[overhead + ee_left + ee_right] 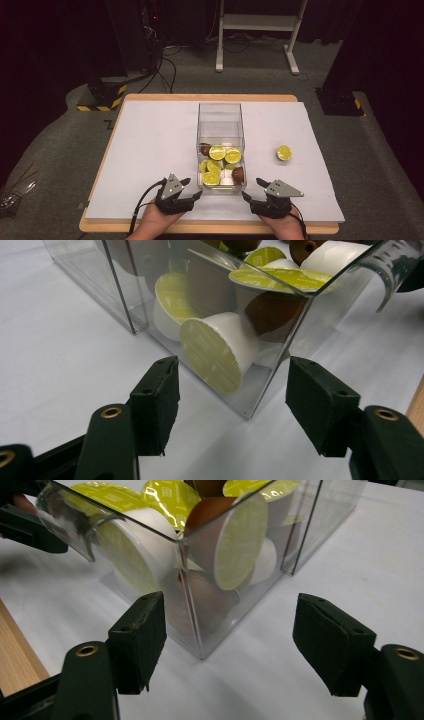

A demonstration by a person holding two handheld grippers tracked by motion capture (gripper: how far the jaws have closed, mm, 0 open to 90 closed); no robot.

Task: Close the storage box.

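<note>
White sheet (150,145) covers the wooden table in a dark room. A clear plastic box (220,117) stands at centre, holding lime-lidded and brown capsules (218,152). The left gripper (190,187) sits at the box's near left corner, jaws apart either side of that corner, pads not pressing. The right gripper (252,188) likewise straddles the near right corner, released. One capsule (284,152) lies alone, well right of the box.

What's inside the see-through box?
The clear box holds coffee pods, white and brown with yellow-green lids, piled at the near end. Pods under the pile are partly hidden.
</note>
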